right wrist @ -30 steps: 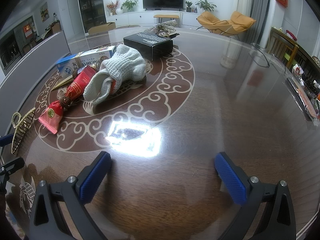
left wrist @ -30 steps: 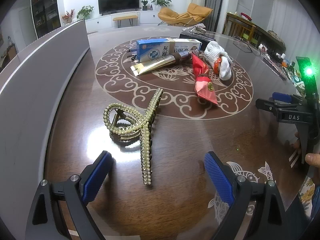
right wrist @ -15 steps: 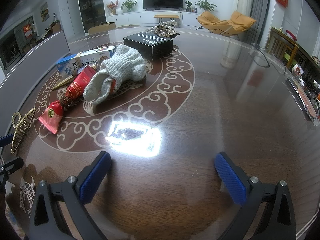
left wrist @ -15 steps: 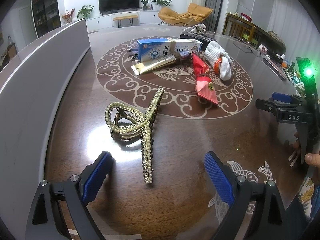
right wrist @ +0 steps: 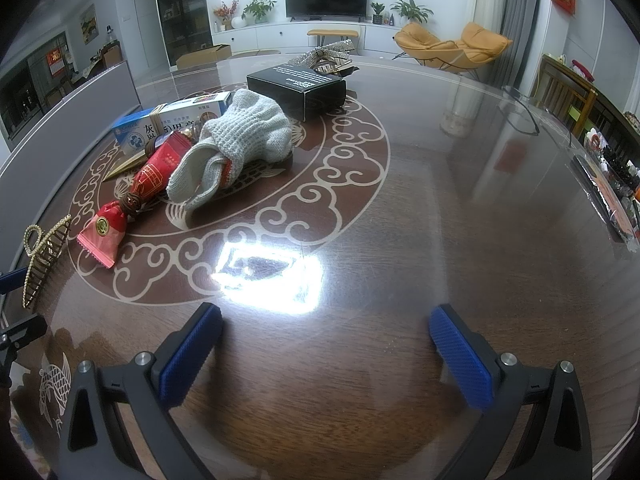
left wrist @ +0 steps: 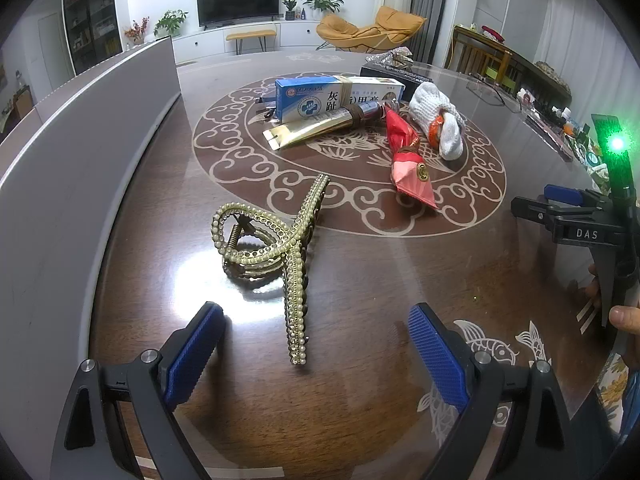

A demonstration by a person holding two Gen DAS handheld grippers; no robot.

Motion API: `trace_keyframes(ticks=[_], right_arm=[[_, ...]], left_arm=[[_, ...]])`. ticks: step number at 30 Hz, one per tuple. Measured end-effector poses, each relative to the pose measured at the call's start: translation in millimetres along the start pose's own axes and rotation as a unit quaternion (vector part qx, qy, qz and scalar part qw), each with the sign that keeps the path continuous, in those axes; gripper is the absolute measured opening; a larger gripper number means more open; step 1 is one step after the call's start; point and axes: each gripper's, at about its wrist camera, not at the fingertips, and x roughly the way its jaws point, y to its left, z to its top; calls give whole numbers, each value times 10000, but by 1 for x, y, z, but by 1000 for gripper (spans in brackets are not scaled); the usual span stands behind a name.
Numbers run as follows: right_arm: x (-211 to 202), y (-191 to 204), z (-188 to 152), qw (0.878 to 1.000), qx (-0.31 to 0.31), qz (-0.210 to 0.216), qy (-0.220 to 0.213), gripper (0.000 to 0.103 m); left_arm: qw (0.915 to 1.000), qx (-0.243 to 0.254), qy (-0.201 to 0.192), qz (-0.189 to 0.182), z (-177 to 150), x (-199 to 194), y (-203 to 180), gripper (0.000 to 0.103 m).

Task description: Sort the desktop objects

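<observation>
left gripper (left wrist: 316,346) hangs over the near part of the round dark wood table (left wrist: 360,280), jaws spread wide, blue pads clear of everything. the pearl-studded gold hair claw (left wrist: 276,248) lies on the table just ahead of it; the long arm's tip (left wrist: 298,354) lies between the two pads, touching neither, nearer the left pad. the claw's looped end with its spring points away toward the grey panel (left wrist: 80,152) along the table's left edge.

right gripper (right wrist: 326,340) hangs over bare tabletop, jaws likewise spread wide, nothing between the pads. a bright lamp reflection (right wrist: 268,276) sits on the table just ahead of it. in the left wrist view the right gripper shows at the right edge, green light lit, a fingertip (left wrist: 624,316) of the person's hand below it.

remaining objects are clustered on the scroll-pattern medallion (left wrist: 348,160) at the table's centre:
- blue and white medicine box (left wrist: 320,98), far side
- gold tube (left wrist: 312,130) lying against the front of the box
- red candy-shaped packet (left wrist: 408,160), right of the tube, well apart from the hair claw
- white knit glove (right wrist: 240,140), bunched, touching the red packet's far end
- black box (right wrist: 298,90) behind the glove
- something silver and sequined (right wrist: 324,54) behind the black box, cannot tell what it is.
</observation>
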Motion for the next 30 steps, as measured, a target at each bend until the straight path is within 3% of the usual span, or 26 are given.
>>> trace_keyframes(ticks=[30], right_arm=[[0,0,0,10000,0,0,0,103]], left_arm=[[9999,-102,27,-85,-2,-1,5,94]])
